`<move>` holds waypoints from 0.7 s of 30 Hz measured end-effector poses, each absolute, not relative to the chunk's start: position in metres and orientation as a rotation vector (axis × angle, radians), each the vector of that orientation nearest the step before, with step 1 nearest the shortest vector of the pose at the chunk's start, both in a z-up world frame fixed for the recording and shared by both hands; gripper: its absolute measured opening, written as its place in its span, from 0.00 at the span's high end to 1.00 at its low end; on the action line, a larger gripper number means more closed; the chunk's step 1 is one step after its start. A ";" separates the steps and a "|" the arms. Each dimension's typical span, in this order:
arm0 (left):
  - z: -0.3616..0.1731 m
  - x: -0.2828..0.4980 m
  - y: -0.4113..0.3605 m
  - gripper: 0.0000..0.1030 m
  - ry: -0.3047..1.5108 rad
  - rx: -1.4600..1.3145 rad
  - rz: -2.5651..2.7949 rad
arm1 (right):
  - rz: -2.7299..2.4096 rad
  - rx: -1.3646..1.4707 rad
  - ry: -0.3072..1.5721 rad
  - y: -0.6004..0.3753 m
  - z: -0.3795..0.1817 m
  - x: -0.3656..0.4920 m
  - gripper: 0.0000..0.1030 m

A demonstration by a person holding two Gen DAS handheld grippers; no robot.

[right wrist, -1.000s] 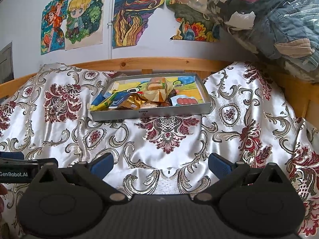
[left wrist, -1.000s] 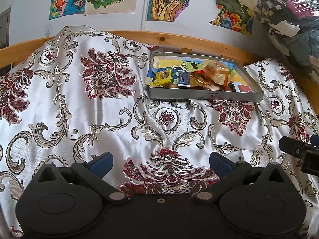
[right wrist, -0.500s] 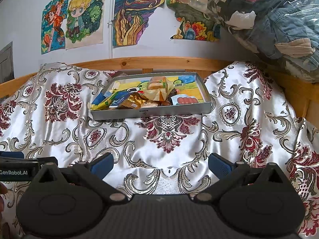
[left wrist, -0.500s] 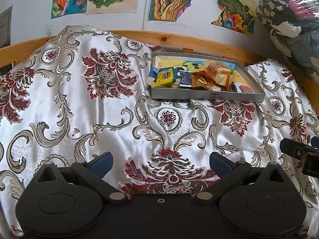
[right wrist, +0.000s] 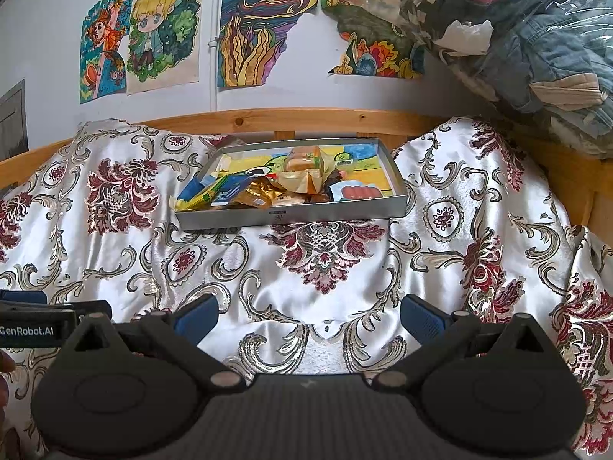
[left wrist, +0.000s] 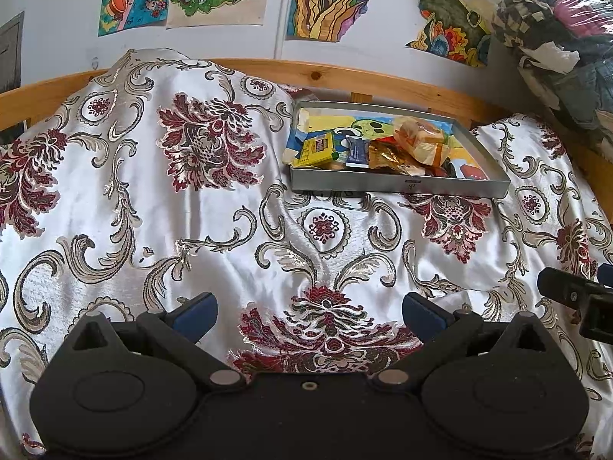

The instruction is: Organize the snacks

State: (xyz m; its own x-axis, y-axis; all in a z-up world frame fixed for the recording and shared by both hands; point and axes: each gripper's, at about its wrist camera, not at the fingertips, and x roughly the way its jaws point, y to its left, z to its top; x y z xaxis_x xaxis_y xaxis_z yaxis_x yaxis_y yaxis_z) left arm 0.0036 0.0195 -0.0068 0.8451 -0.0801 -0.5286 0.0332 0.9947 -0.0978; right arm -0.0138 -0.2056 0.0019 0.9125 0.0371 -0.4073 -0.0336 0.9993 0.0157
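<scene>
Hovering low over the near edge of the bedspread (left wrist: 214, 230): left gripper (left wrist: 308, 312), fingers wide apart, blue pads (left wrist: 193, 312) clear of each other, nothing between them. Cloth is shiny white satin with maroon floral medallions and silver scrolls, wrinkled, draped over a wooden rail (left wrist: 345, 74) along the far edge.

Far edge, right of center in the left wrist view: grey metal tray (left wrist: 398, 184) sits flat on the cloth, just in front of the rail. Tray floor has a cartoon print. Snacks piled inside, left to right:
- yellow packet (left wrist: 316, 149) at the tray's left end, leaning over the near-left corner
- blue-and-white packet (left wrist: 358, 153) just beside it
- gold foil wrapper (left wrist: 387, 159) in the middle, touching the blue one
- clear-wrapped pastry (left wrist: 419, 138) on top of the pile, right of center
- red-printed packet (right wrist: 356, 191) at the right end, against the near wall

Right gripper (right wrist: 308, 312) also low over the near edge, well apart from the tray, fingers spread wide, empty. Tray is roughly straight ahead of it, center-far. Each gripper shows at the edge of the other's view: right one at the right edge of the left view, left one at the left edge of the right view, so they're side by side.

Wall behind the rail: coloured drawings (right wrist: 153, 30). Far-right corner: plastic-wrapped bundle of clothes (right wrist: 528, 34) stacked above the cloth.
</scene>
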 end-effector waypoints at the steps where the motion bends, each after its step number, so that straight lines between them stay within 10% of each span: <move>1: -0.007 0.004 0.020 0.01 0.562 -0.086 -0.059 | 0.037 0.008 0.420 -0.205 0.002 -0.014 0.00; 21: -0.007 0.005 0.021 0.01 0.563 -0.086 -0.055 | 0.036 0.010 0.421 -0.205 0.002 -0.015 0.00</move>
State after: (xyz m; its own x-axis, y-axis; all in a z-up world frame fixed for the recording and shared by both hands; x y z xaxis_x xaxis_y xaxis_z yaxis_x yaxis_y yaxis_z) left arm 0.0045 0.0210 -0.0070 0.8444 -0.0752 -0.5305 0.0282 0.9950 -0.0962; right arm -0.0147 -0.2052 0.0016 0.9122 0.0374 -0.4081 -0.0335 0.9993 0.0168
